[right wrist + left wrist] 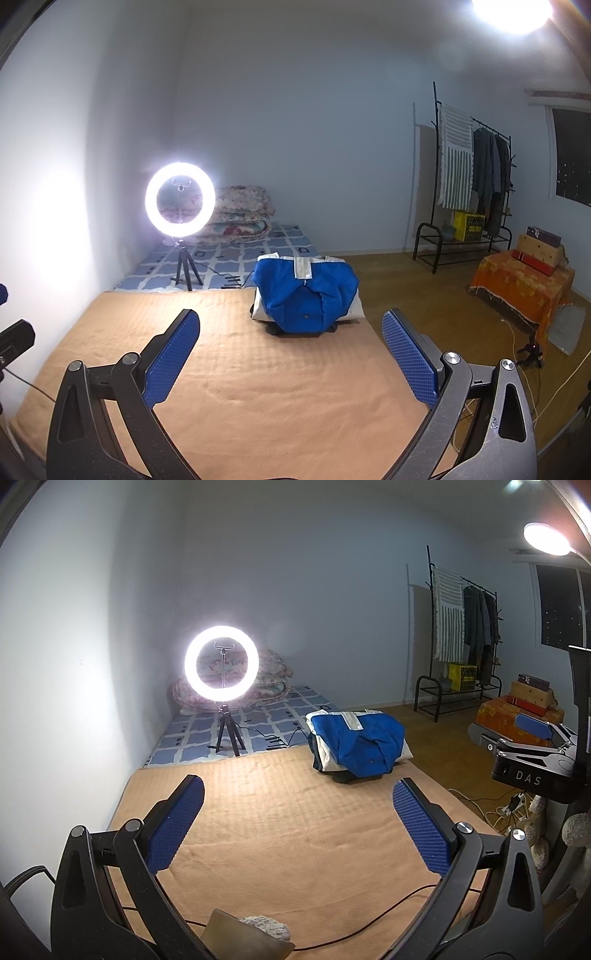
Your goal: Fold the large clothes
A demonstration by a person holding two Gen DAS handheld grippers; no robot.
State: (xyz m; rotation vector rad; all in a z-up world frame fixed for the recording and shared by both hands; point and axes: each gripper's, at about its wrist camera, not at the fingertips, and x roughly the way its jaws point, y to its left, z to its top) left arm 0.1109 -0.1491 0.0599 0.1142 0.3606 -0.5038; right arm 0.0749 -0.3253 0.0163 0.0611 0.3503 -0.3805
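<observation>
Left hand-held gripper (297, 814): blue-padded fingers spread wide, nothing between them, held above the tan blanket (258, 812) that covers the work surface. Right hand-held gripper (291, 349): likewise spread wide and empty, over the same blanket. In the left wrist view the right unit shows at the right edge, one blue pad visible, off to the side of the blanket.

Pile of folded clothes (306, 295) sits on the blanket's far edge, toward its right corner. Top garment is blue with white trim and a white collar strip; lighter and dark layers show beneath it. Neither gripper touches the pile; both are well short of it.

Beyond the blanket: blue-and-white checked mattress (221, 258) on the floor, carrying a lit ring light (180, 201) on a small black tripod, with rolled floral bedding (243, 218) behind it against the wall. Black clothes rack (472, 177) with hanging garments stands at the far right wall. Orange-draped box (517, 284) with smaller boxes on top sits on the wood floor, right. Cables lie on the floor beside the blanket.
</observation>
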